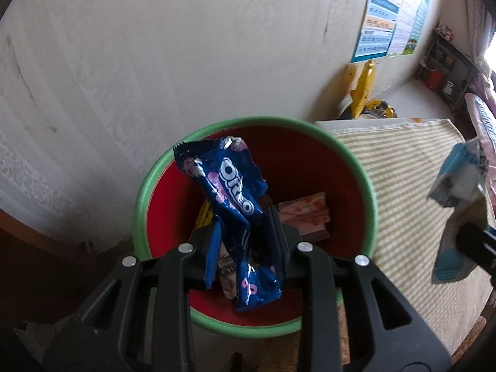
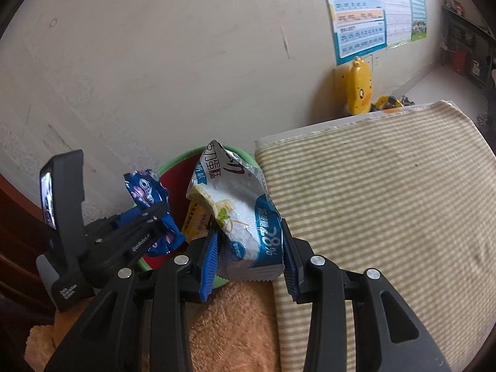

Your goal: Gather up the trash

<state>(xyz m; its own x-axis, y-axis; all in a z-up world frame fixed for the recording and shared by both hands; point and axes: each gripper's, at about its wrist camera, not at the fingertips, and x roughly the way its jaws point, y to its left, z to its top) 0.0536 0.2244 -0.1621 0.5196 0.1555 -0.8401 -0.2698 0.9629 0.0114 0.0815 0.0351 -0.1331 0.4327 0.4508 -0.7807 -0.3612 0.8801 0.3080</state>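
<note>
Over the red bin with a green rim (image 1: 145,186), at the centre of the left wrist view, the left gripper (image 1: 245,229) holds a blue Oreo wrapper (image 1: 235,198), its fingers (image 1: 214,248) pinching the crumpled foil low down while the torn top leans toward 11 o'clock. Only this view looks down into the bin: a pink printed packet (image 1: 305,214) lies on its floor at 3 o'clock of the wrapper, and a yellow packet (image 1: 203,217) peeks out behind the wrapper at 9 o'clock. At the 3 o'clock edge the white and blue cake wrapper (image 1: 458,186) shows, blurred.

From the right wrist view, the right gripper (image 2: 251,248) is seen clearly, its blue-padded fingers (image 2: 210,263) clamped on either side of that cake wrapper (image 2: 248,217), which stands upright with its torn mouth at 12 o'clock. The left gripper (image 2: 161,214) with its wrapper (image 2: 145,192) sits at 9 o'clock, above the bin rim (image 2: 173,161). A striped cloth (image 2: 387,201) covers the surface toward 3 o'clock, and a tan fleecy cloth (image 2: 235,325) lies at 6 o'clock. A yellow duck toy (image 2: 359,86) stands by the wall at 1 o'clock, beneath posters (image 2: 359,12).
</note>
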